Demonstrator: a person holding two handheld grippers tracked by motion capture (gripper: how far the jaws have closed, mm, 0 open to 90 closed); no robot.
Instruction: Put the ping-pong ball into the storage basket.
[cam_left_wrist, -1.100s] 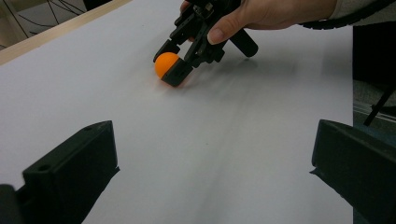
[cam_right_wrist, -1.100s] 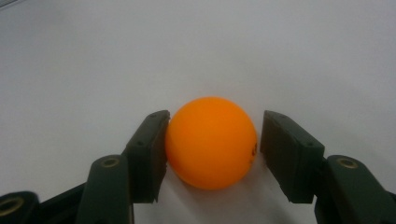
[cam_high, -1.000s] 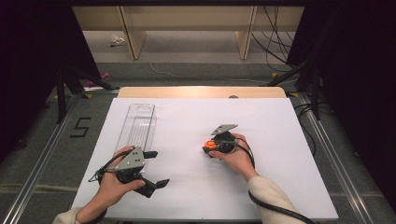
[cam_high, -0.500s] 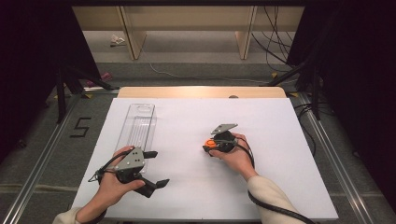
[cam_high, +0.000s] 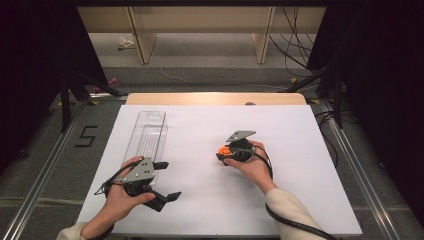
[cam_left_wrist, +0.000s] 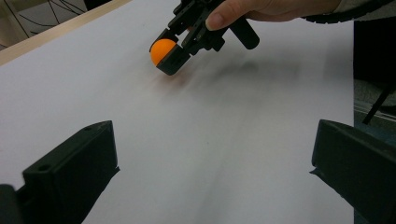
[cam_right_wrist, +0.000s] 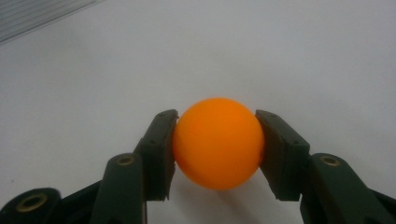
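Ball (cam_right_wrist: 217, 142), orange, smooth and matte, round, is clamped between the two black jaws of the right hand-held gripper (cam_high: 226, 152), pads pressed on both its sides. It sits right of the tabletop's middle, just above or on the white sheet; contact with the sheet cannot be told. The left gripper view shows the same ball (cam_left_wrist: 162, 50) poking out of the jaw tips, with a hand (cam_left_wrist: 261, 8) wrapped on the gripper body.

Left hand-held gripper (cam_high: 164, 181) sits at the near left, jaws spread wide, nothing between them, only bare white surface.

Tabletop (cam_high: 300, 130) is a flat white matte sheet, with a light wooden strip (cam_high: 215, 98) along the far edge. Clear ribbed plastic tray (cam_high: 146, 135), long and narrow with rounded corners, lies at the far left, touching or just beside the left gripper's far jaw.

Open white surface lies between the two grippers and to the right of the right hand. Grey floor (cam_high: 380, 165) and metal rails (cam_high: 350, 150) run past both side edges.
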